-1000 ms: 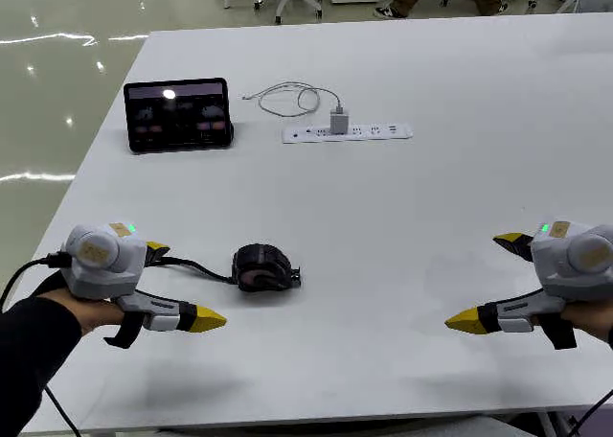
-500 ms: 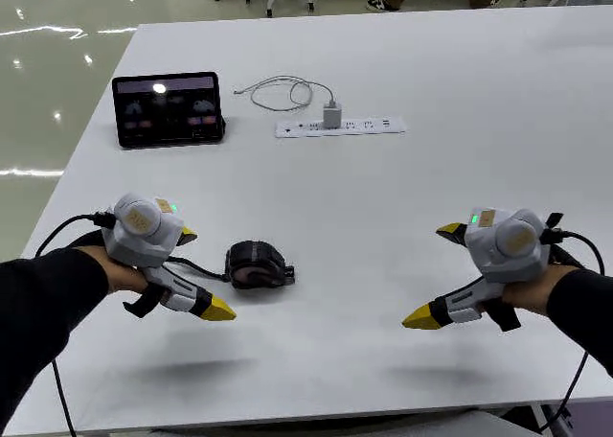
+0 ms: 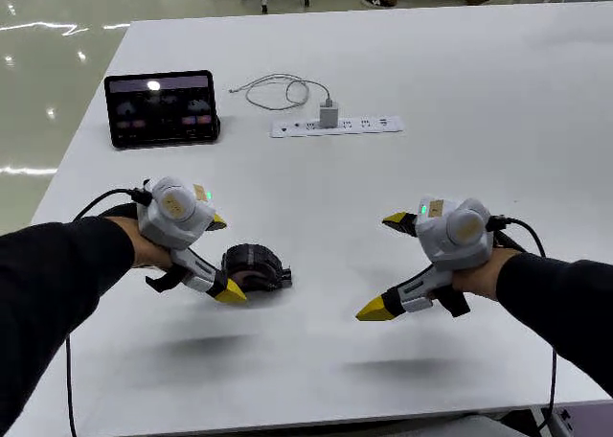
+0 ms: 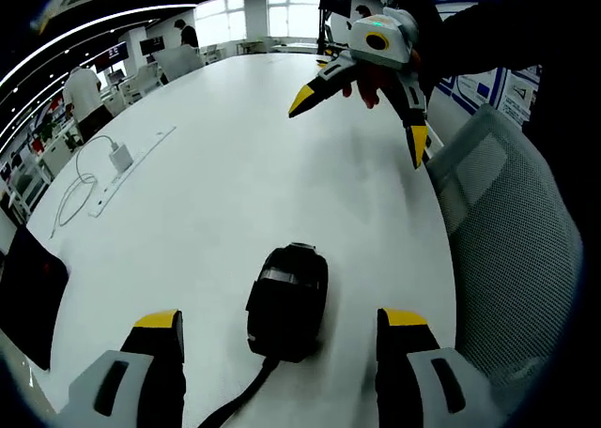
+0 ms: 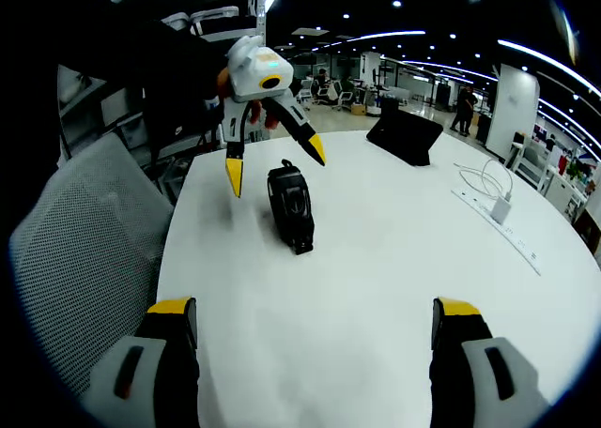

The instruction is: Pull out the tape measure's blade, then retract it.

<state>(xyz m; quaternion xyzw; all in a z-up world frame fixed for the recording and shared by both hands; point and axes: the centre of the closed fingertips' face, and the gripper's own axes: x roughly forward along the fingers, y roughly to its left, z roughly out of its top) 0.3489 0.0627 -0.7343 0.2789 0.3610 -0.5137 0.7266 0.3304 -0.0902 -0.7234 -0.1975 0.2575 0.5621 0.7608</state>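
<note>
The tape measure (image 3: 254, 267) is lying at lower left of the head view on the table (image 3: 431, 92) with its blade not yet drawn, so both the pull and the retraction are left to do. The left gripper (image 3: 224, 259) is framing it with jaws spread wide, while the right gripper (image 3: 382, 264) is hovering well apart at lower right, jaws released and empty. The left gripper view is showing clear gaps between case and jaws, and a black strap (image 4: 239, 400) that the head view is hiding.

Tape measure (image 4: 286, 295) — between left tool's (image 4: 281, 319) jaws
</note>
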